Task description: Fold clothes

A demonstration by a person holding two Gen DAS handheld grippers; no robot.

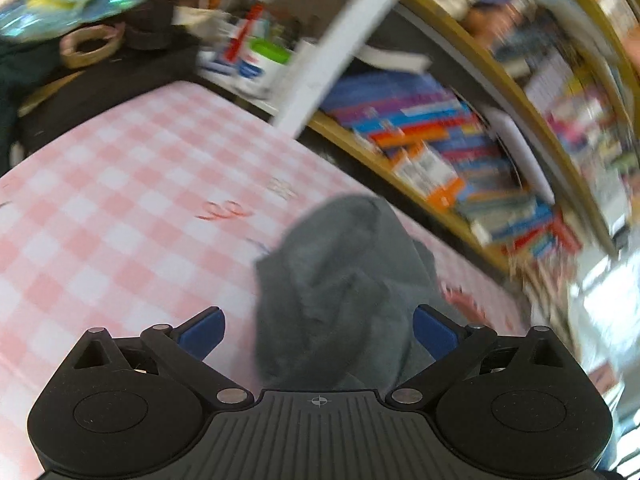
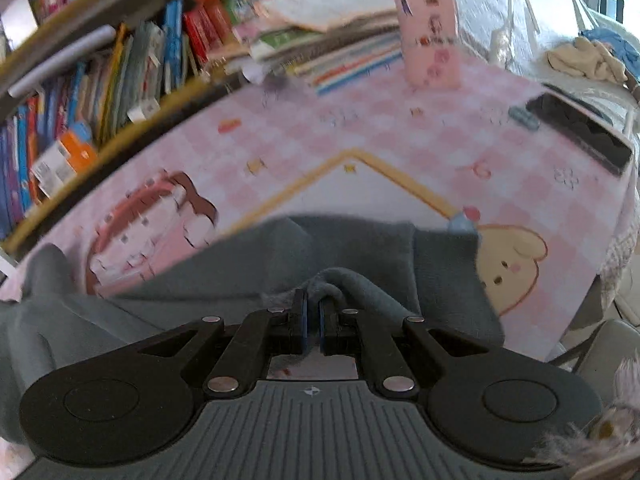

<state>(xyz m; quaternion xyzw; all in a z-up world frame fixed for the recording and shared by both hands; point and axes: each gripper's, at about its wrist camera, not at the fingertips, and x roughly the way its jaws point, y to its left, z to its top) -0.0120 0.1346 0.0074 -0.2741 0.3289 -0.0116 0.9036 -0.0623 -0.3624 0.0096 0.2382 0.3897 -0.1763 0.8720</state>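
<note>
My right tongs [image 2: 313,304]: clenched on a bunched edge of the grey garment [image 2: 352,256], the fold of cloth pinched between the two blue-lined tips and riding up over them. My left tongs [image 1: 318,330]: released, tips spread wide, with a hanging hump of the same grey garment [image 1: 340,280] lying between them but not gripped. Garment: partly spread on the pink checked cloth [image 2: 400,136] that covers the table, one end lifted toward the left tongs, the rest lying flat beneath the right tongs with a straight far edge. Surroundings: bookshelf [image 1: 460,152] packed with books along the table's far side; a stack of notebooks [image 2: 332,40] and a pink card [image 2: 430,28] at the table's back; a dark tablet [image 2: 580,132] near the right edge. Step in hand, as I judge it: securing a second hold before carrying the fold over. To do it well, I should close the left tongs on an edge or corner, not the thick middle of the hump, keep both holds level, pull the cloth taut between them, and lay it down with edges matched.
</note>
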